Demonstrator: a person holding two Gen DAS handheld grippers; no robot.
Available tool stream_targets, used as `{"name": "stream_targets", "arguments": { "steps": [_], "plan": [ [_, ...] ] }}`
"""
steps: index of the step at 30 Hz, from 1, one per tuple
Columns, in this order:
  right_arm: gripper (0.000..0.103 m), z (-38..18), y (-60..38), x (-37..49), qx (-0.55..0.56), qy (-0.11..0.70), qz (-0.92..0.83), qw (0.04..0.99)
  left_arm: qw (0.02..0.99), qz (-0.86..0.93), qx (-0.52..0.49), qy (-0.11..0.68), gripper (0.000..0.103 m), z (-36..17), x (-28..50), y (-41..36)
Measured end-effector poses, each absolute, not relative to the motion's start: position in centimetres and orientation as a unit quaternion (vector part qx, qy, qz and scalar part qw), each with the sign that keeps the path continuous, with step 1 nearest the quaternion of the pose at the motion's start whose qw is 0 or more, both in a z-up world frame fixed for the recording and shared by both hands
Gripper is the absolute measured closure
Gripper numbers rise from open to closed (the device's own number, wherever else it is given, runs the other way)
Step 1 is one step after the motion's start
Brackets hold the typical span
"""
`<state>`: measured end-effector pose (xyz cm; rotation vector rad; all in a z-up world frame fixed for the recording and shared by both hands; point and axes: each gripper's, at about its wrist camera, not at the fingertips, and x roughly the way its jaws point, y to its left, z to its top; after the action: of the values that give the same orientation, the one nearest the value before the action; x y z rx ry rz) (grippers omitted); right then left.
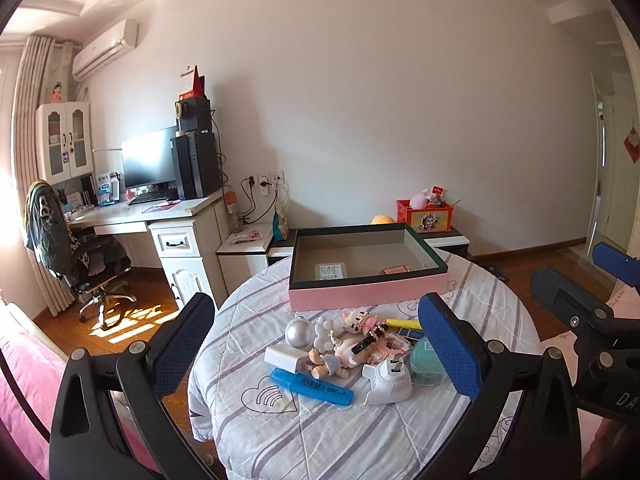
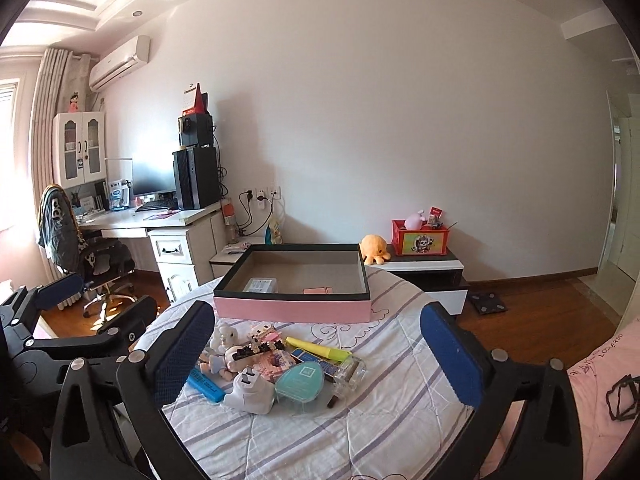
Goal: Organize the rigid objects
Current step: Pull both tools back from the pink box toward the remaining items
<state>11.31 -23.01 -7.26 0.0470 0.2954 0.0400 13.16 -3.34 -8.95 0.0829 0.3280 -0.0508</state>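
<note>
Striped quilt (image 1: 320,432), pink box (image 1: 368,292), unreadable highlighter (image 1: 312,386) label, left gripper (image 1: 316,344) and right gripper (image 2: 316,350) spread.

One pink box (image 1: 368,294) held two small items; two highlighters, blue (image 1: 312,386) and yellow (image 1: 404,324), and two white plugs lay near.

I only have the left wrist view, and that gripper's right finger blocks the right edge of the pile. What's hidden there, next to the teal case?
Observer: A clear glass bottle lies on its side just right of the teal case.
Operator: And the orange bump behind the pink box?
Observer: That's an orange plush octopus. It seems to sit on the low cabinet past the far right corner of the pink box.
</note>
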Motion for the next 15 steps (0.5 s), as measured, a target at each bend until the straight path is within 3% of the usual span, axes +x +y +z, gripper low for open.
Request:
{"name": "stream_targets", "arguments": {
  "steps": [15],
  "plan": [
    [0.000, -6.0, -22.0, 7.0, 0.012, 0.115, 0.018, 0.993, 0.992, -0.017, 0.021, 0.124, 0.000, -7.4, 9.5, -2.4]
  ]
}}
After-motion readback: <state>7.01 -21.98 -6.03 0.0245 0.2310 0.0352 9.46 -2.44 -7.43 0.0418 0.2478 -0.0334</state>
